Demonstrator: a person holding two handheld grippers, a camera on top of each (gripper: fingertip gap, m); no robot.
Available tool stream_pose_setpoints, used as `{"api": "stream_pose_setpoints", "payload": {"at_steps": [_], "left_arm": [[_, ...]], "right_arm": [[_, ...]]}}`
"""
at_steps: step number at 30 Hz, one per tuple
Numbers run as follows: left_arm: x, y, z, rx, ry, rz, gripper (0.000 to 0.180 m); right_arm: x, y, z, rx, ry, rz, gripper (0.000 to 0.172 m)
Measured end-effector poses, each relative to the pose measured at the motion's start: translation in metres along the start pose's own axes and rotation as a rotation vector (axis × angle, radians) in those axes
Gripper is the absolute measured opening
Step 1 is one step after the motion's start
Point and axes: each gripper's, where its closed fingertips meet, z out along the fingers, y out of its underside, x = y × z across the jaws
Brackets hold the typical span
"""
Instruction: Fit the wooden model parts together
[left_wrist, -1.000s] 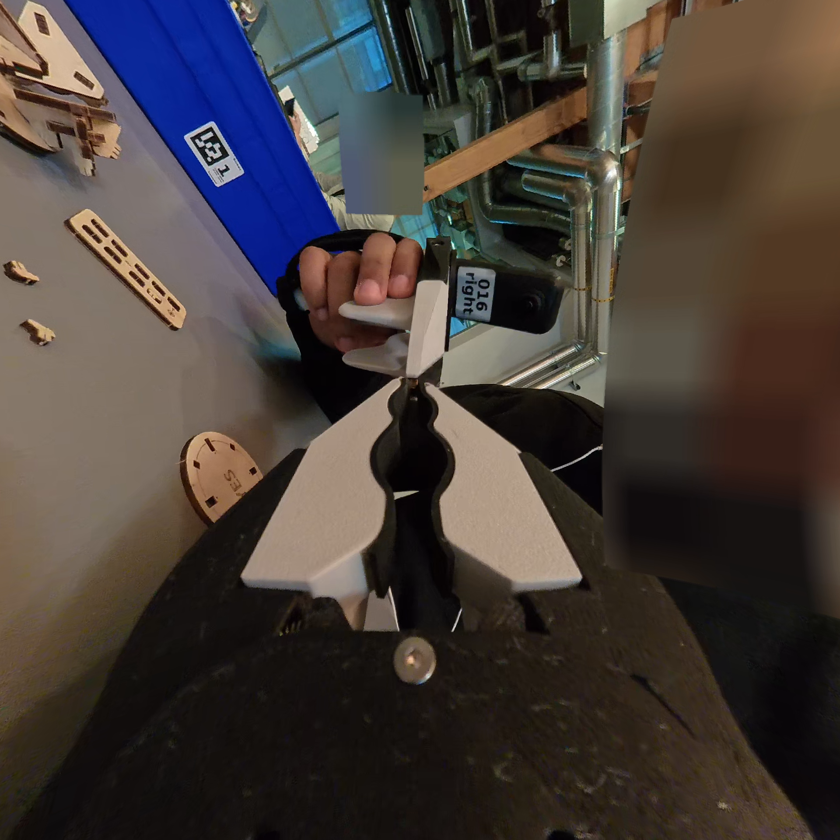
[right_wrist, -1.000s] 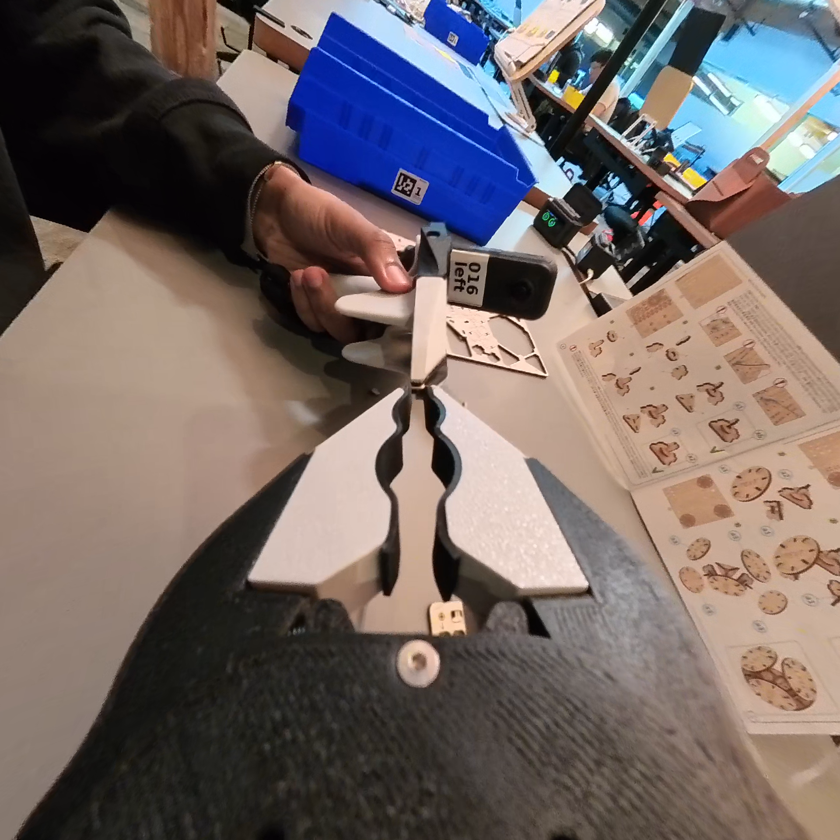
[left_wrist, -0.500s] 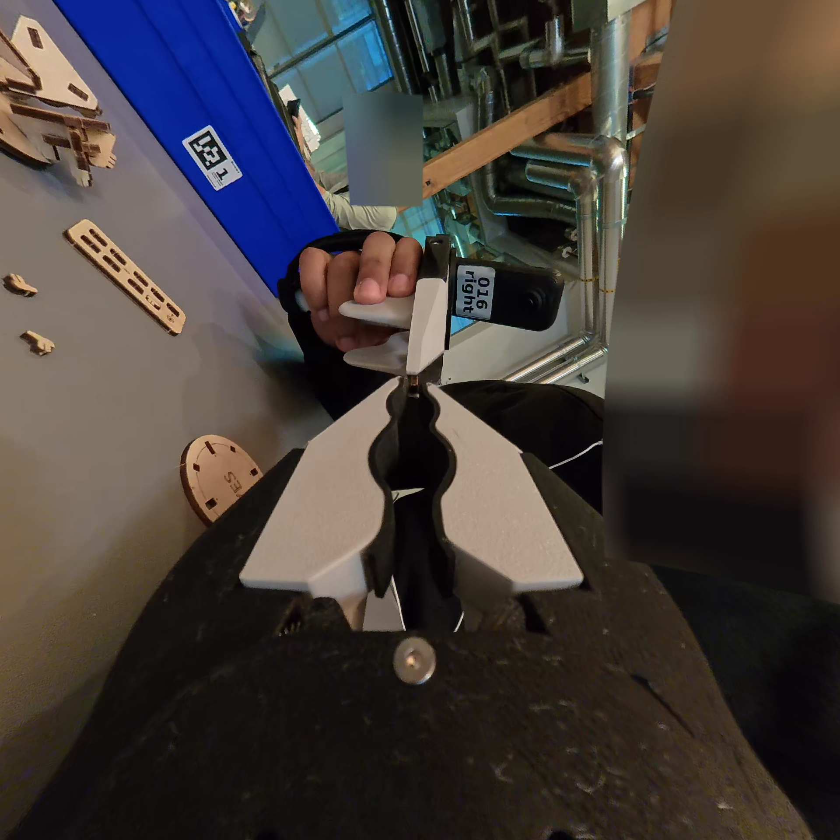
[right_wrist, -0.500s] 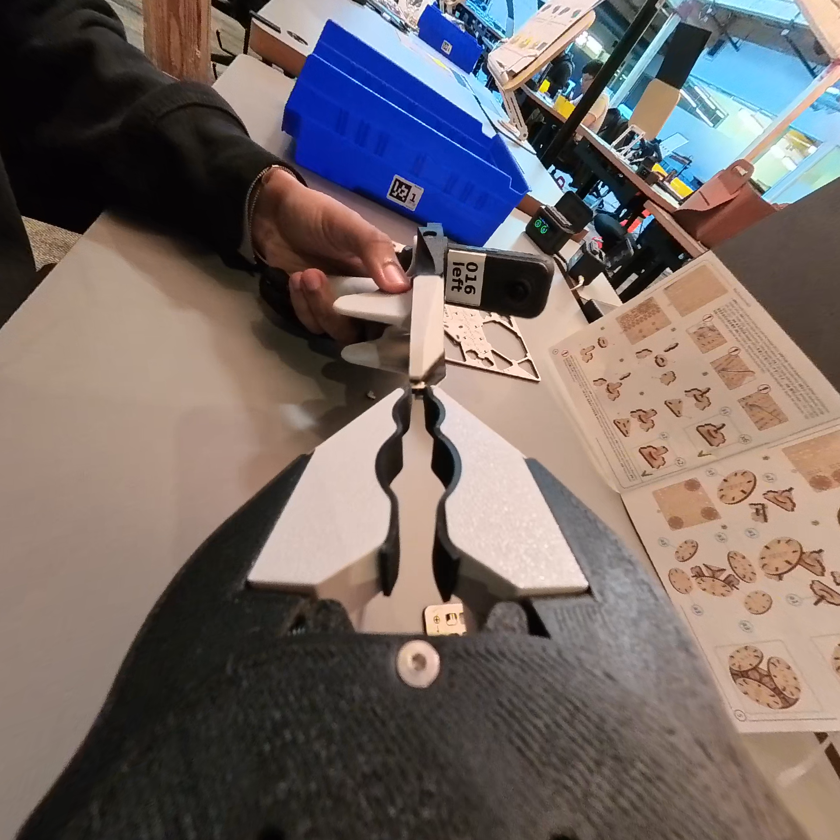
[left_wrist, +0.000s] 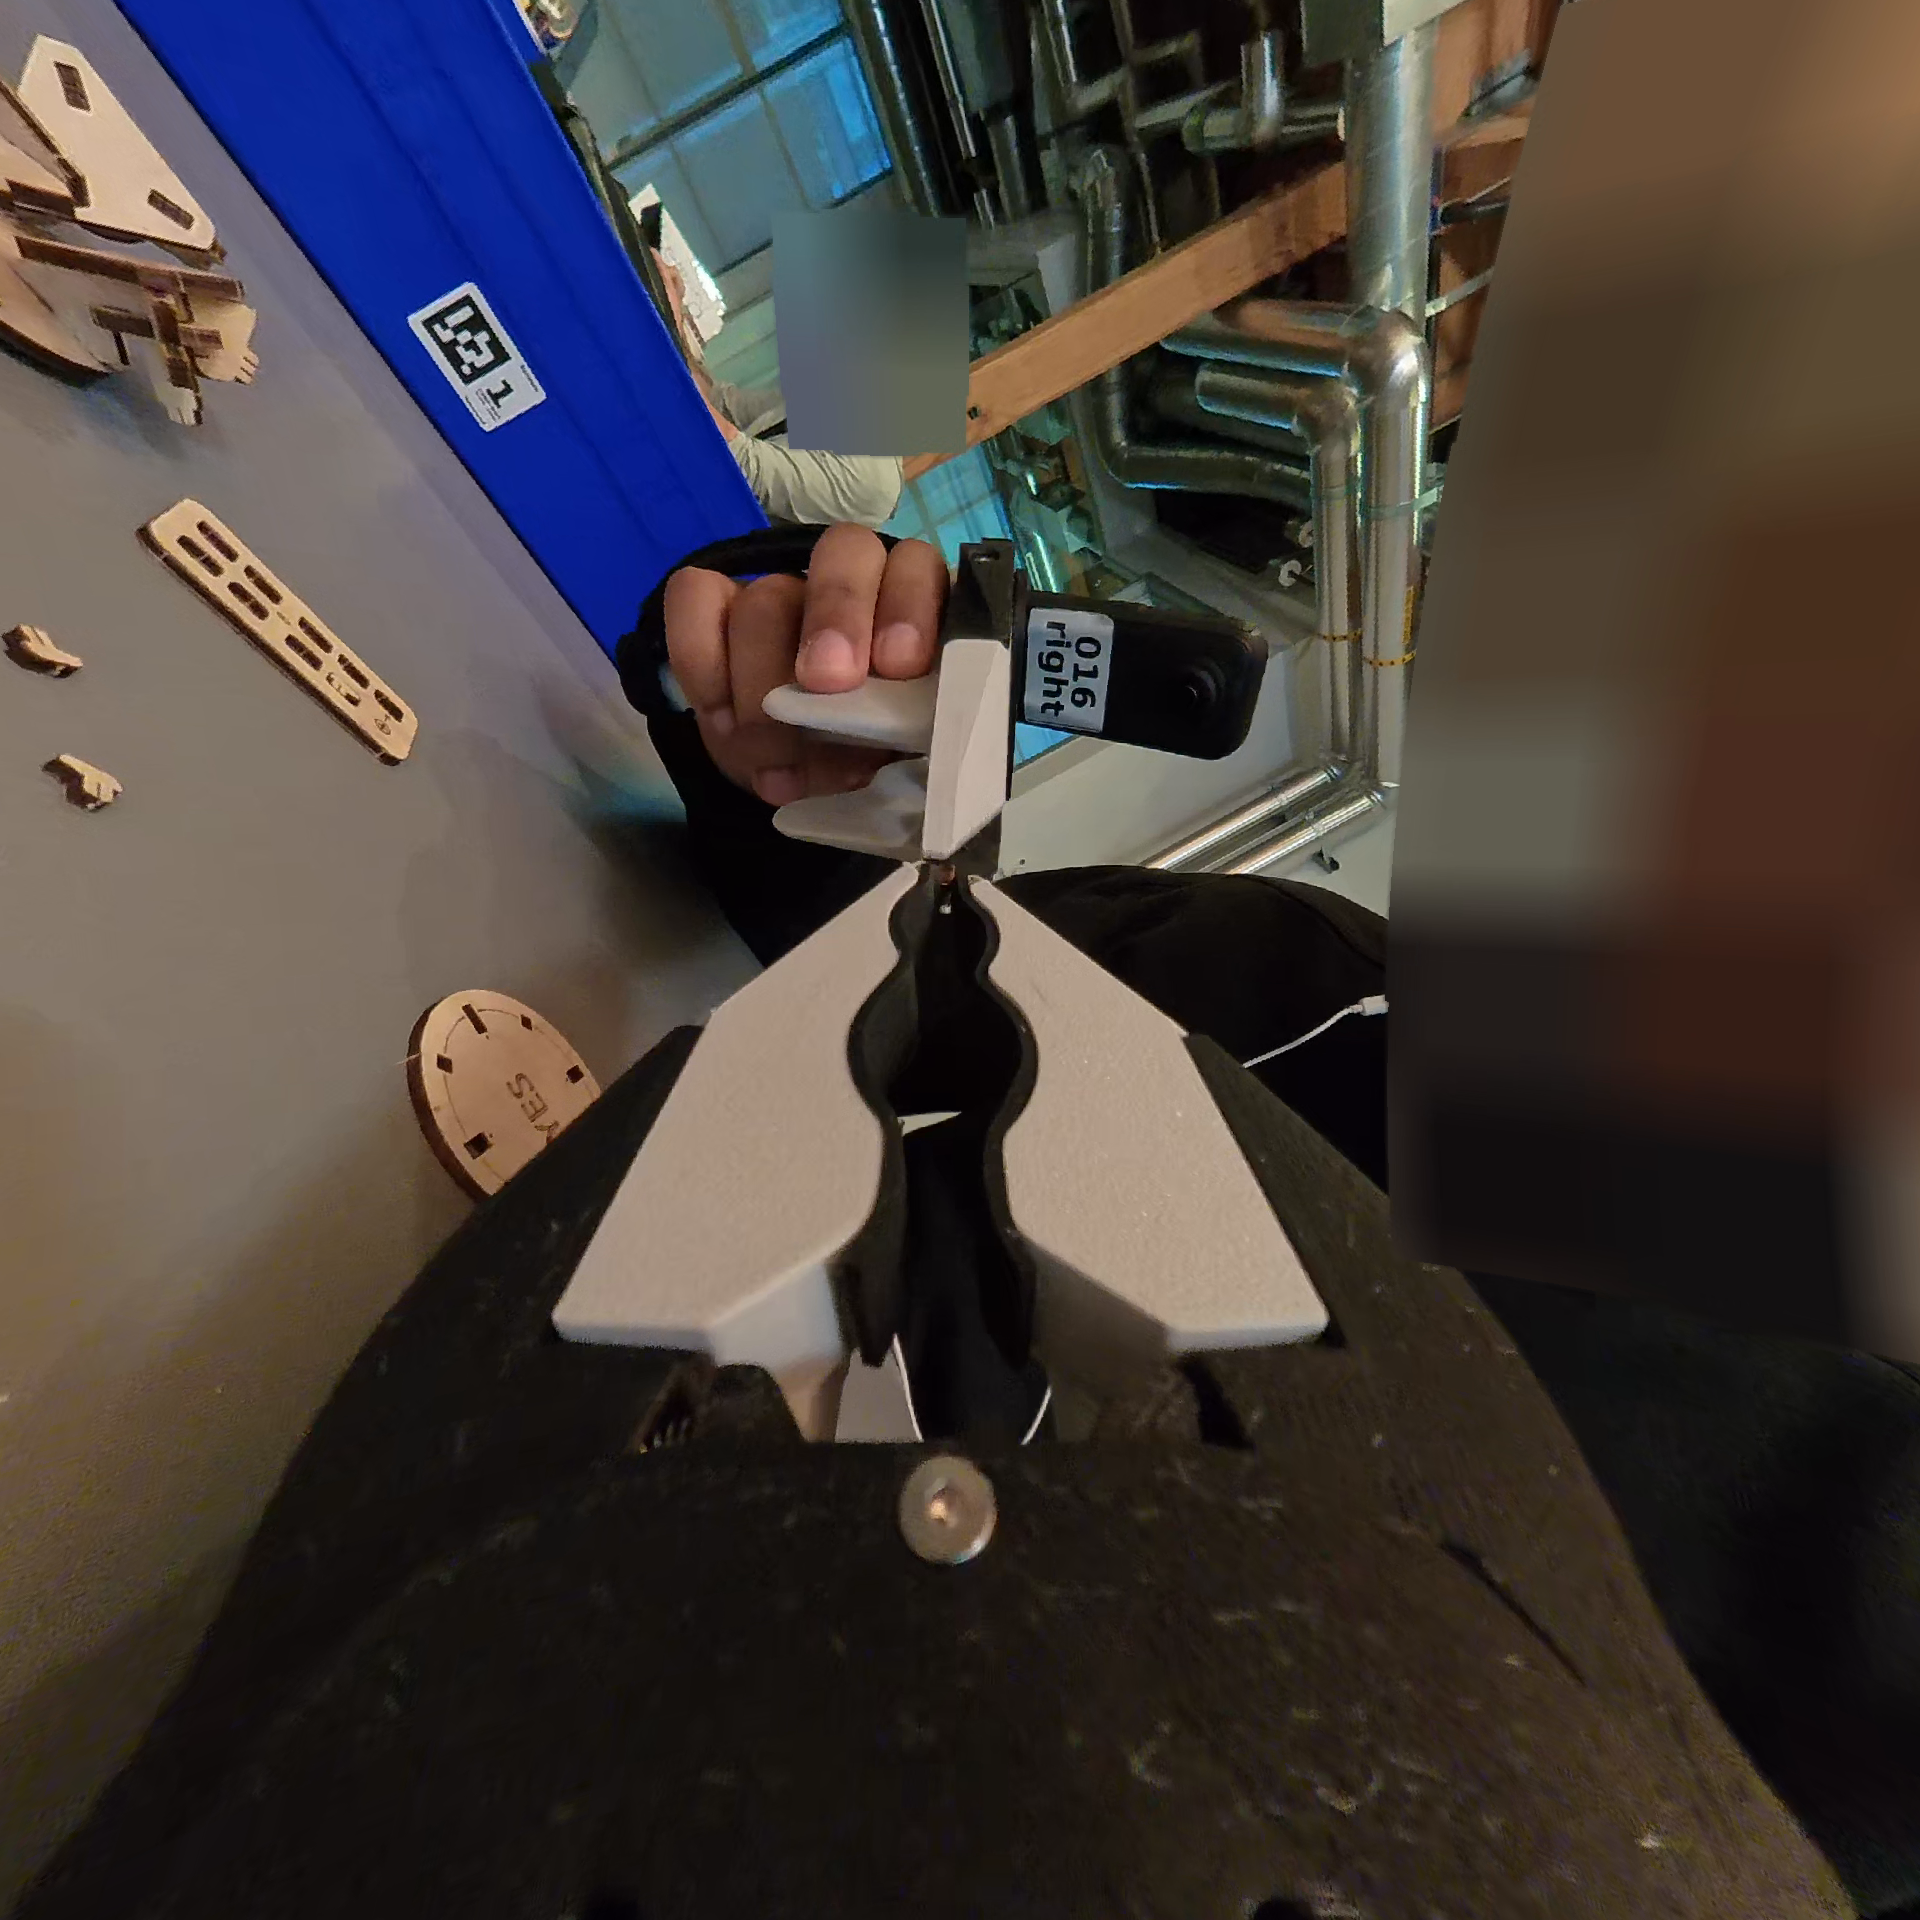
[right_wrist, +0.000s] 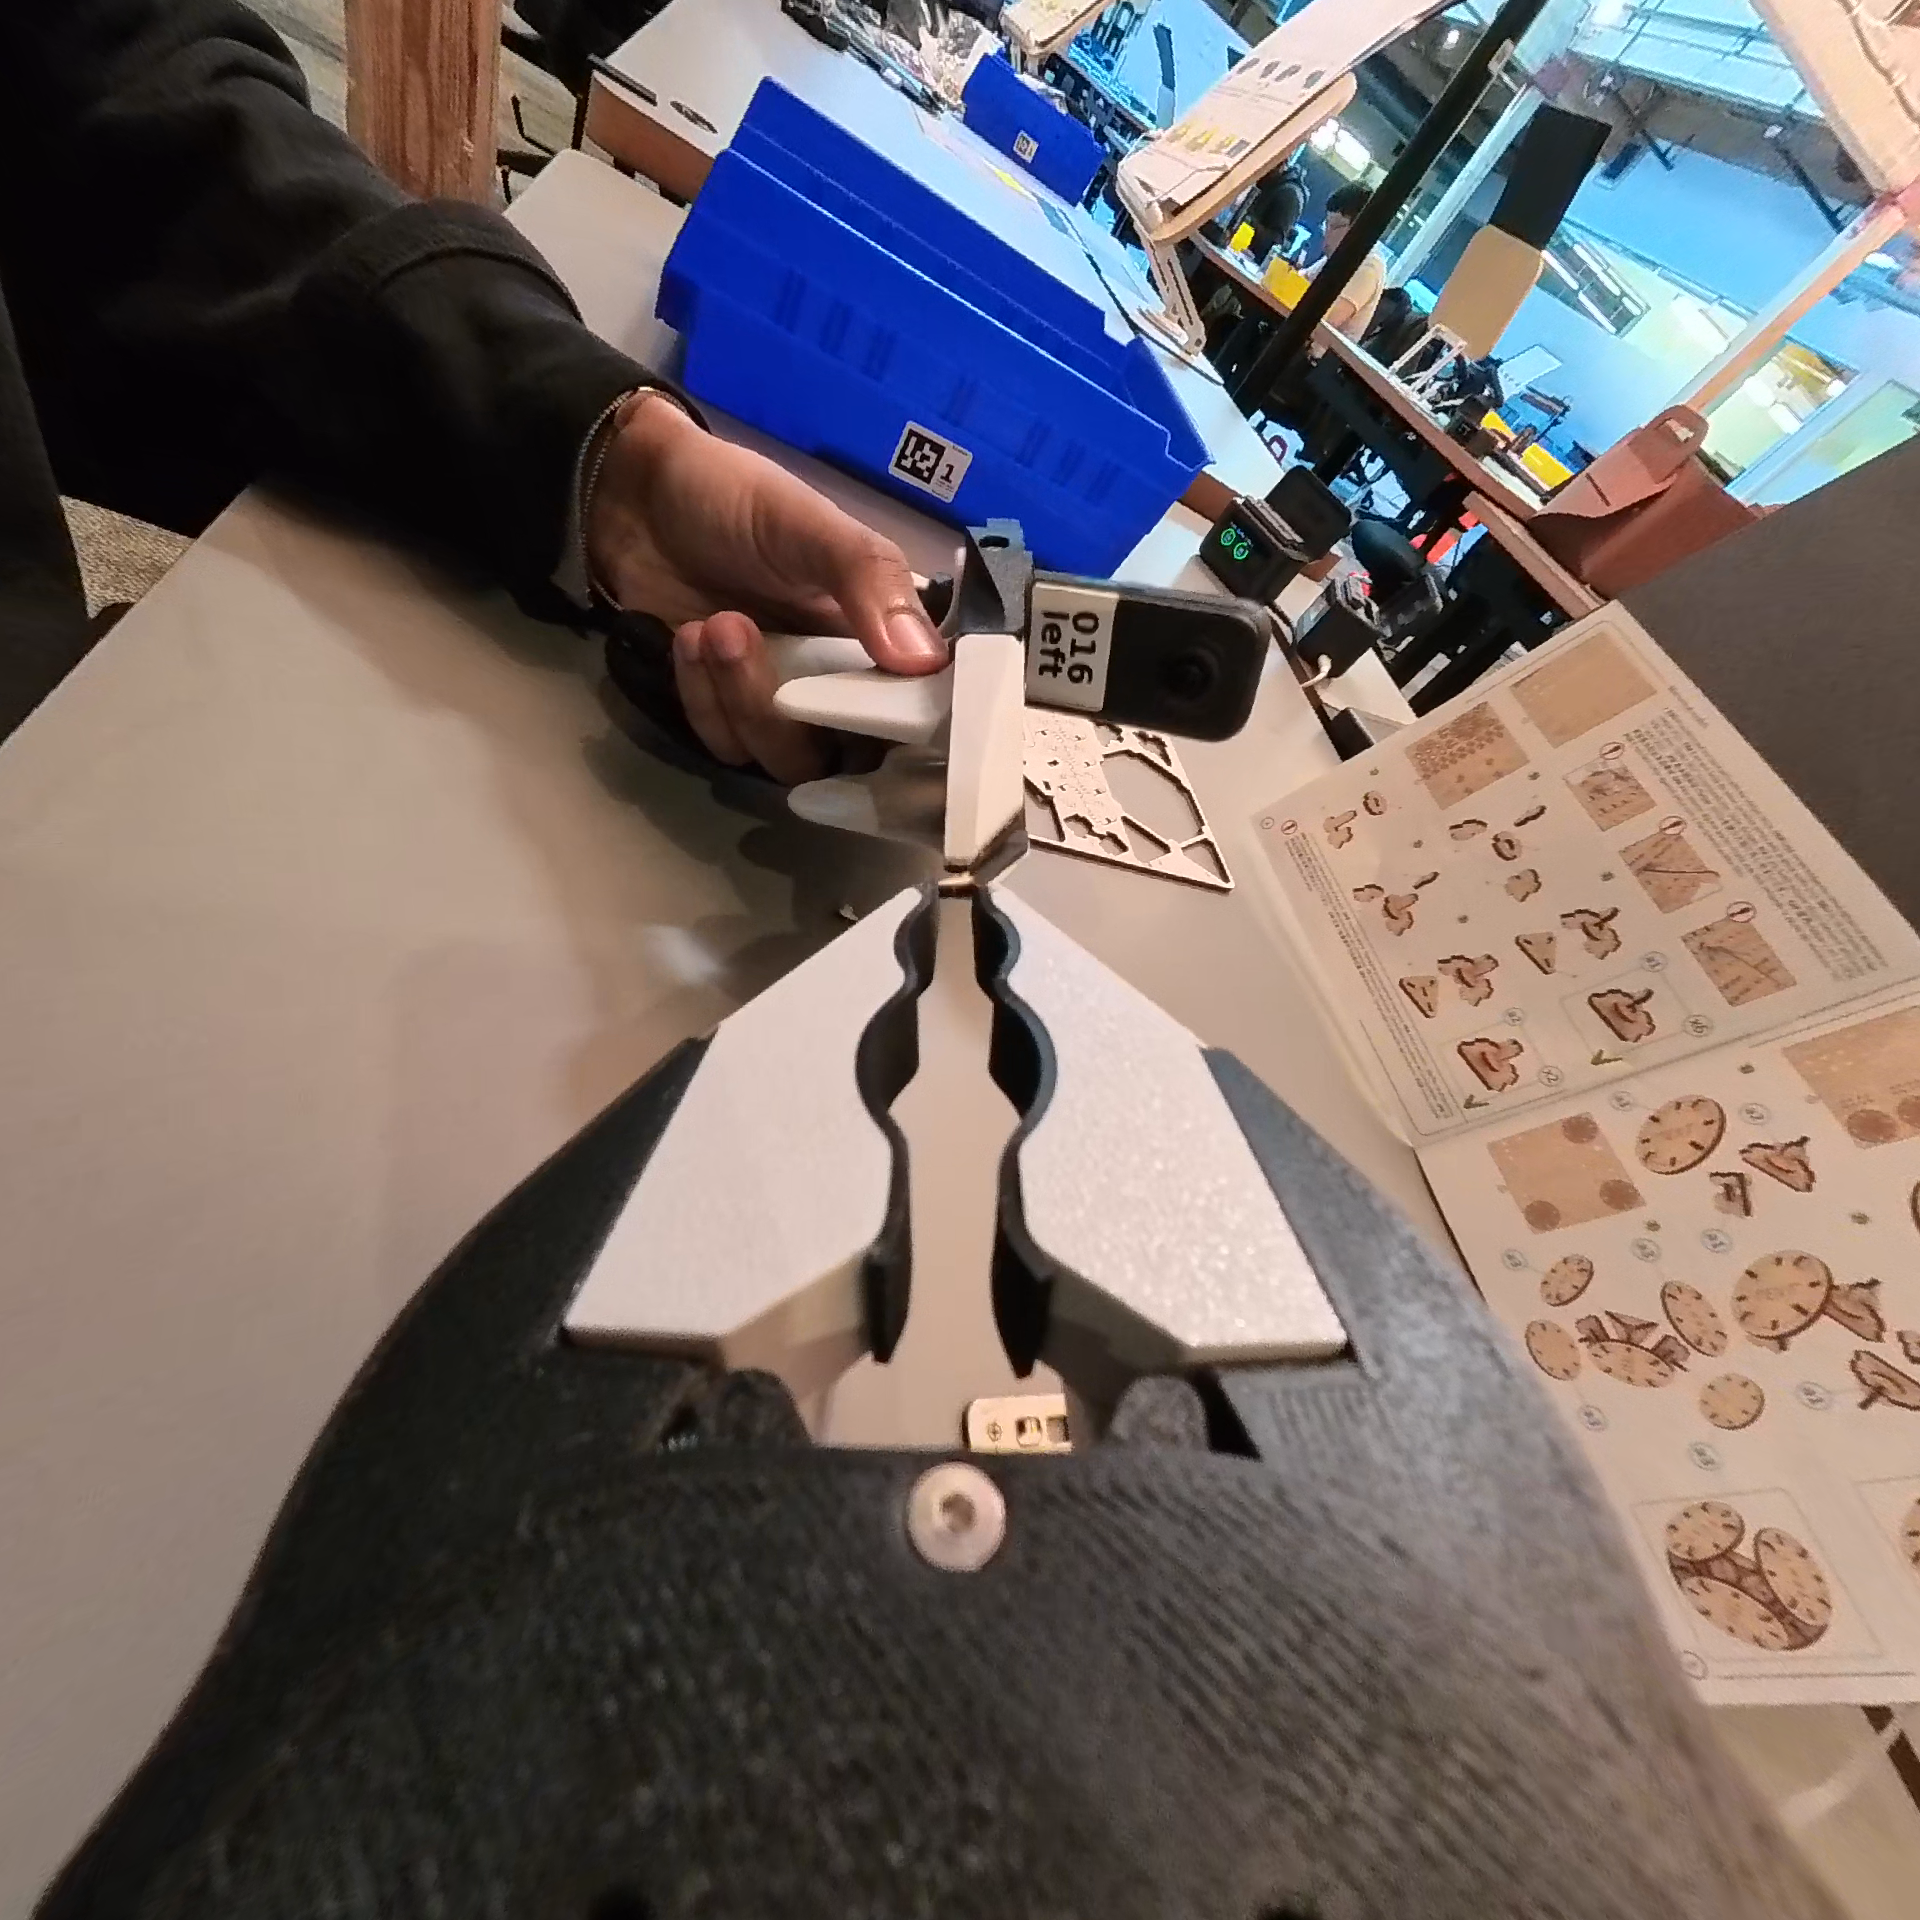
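My two grippers meet tip to tip above the grey table (right_wrist: 312, 831), turned crosswise to each other. My right gripper (right_wrist: 956, 899) is shut on a tiny tan wooden piece (right_wrist: 958, 884) at its very fingertips. My left gripper (left_wrist: 945, 883) is shut, with its tips at the same piece, which shows as a small brown speck (left_wrist: 943, 876). I cannot tell whether the left pads pinch it. Each view shows the other gripper edge-on in a hand: the right gripper (left_wrist: 940, 854) and the left gripper (right_wrist: 971, 864).
A blue bin (right_wrist: 914, 343) stands at the back of the table. A cut-out plywood sheet (right_wrist: 1122, 810) and an open instruction sheet (right_wrist: 1610, 935) lie on the right. A round wooden disc (left_wrist: 488, 1091), a slotted strip (left_wrist: 275, 629) and a part-built wooden assembly (left_wrist: 94, 260) lie near the left gripper. My left and right fingertips are right by each other.
Both grippers stay tip to tip on the small piece. The pair has tilted and shifted slightly, nothing else has visibly moved.
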Motion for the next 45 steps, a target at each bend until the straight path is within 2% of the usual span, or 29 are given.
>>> {"api": "stream_pose_setpoints", "payload": {"at_steps": [23, 32, 36, 39, 42, 45], "left_arm": [[-0.002, 0.003, 0.0, -0.017, -0.007, -0.009, 0.0], [-0.005, -0.009, -0.007, 0.053, -0.047, 0.028, 0.007], [-0.014, -0.008, -0.008, 0.023, -0.156, 0.103, 0.007], [-0.027, 0.001, -0.009, -0.066, -0.297, 0.188, 0.0], [-0.05, 0.014, -0.013, -0.204, -0.494, 0.293, 0.0], [-0.063, 0.026, -0.012, -0.31, -0.609, 0.363, 0.0]], "right_arm": [[-0.003, 0.001, 0.0, -0.019, -0.004, -0.031, 0.005], [0.001, 0.006, -0.001, -0.06, -0.008, 0.028, 0.004], [0.007, 0.02, -0.002, -0.14, 0.003, 0.061, 0.004], [0.009, 0.039, -0.004, -0.234, -0.024, 0.115, 0.004], [-0.007, 0.068, -0.005, -0.378, -0.144, 0.211, 0.004], [-0.028, 0.086, -0.007, -0.535, -0.262, 0.224, 0.004]]}}
